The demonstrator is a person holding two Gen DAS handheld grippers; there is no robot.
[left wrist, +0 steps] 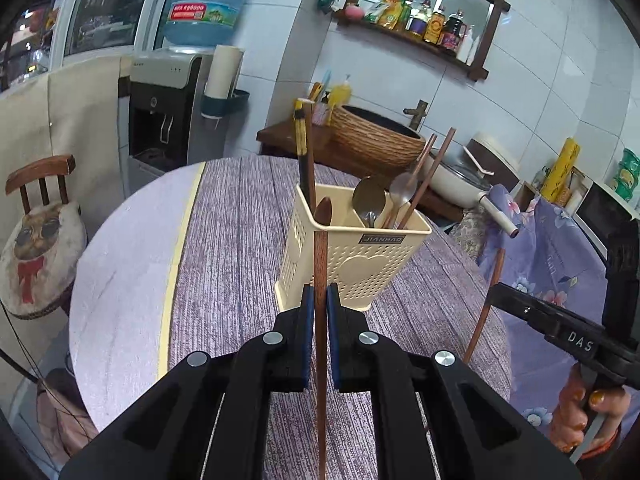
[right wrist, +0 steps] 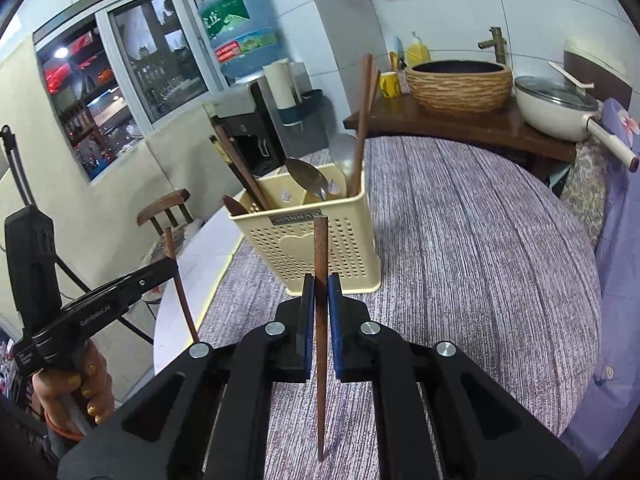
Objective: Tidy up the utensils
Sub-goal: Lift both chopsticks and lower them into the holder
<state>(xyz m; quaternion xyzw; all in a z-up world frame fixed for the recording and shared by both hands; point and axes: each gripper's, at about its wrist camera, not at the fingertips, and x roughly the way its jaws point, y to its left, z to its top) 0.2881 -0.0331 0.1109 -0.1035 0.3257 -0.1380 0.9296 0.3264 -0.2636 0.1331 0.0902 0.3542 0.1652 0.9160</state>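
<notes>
Two grippers, left gripper (left wrist: 320, 300) and right gripper (right wrist: 319, 292), each clamped on one wooden chopstick (left wrist: 320, 248) (right wrist: 320, 256), near one cream holder (left wrist: 360, 264) with two spoons (left wrist: 368, 200).

The utensil holder (left wrist: 352, 264) looks like cream plastic, smooth and faintly glossy, its walls pierced with small holes. Inside it, the spoons (left wrist: 370, 200) are polished metal with a dull shine, beside dark wooden chopsticks (left wrist: 426, 178). In front of the holder, each gripper clamps a reddish-brown wooden chopstick with a smooth, satin finish: the left gripper (left wrist: 319, 300) and the right gripper (right wrist: 320, 292) are matt black plastic with blue rubbery pads (right wrist: 335, 320) and bright metal pivot pins. Under the holder, the tablecloth (right wrist: 460, 240) is a matt, streaky purple-grey weave. Behind the holder, the basin (right wrist: 460, 84) has a rough, woven-looking wall.
</notes>
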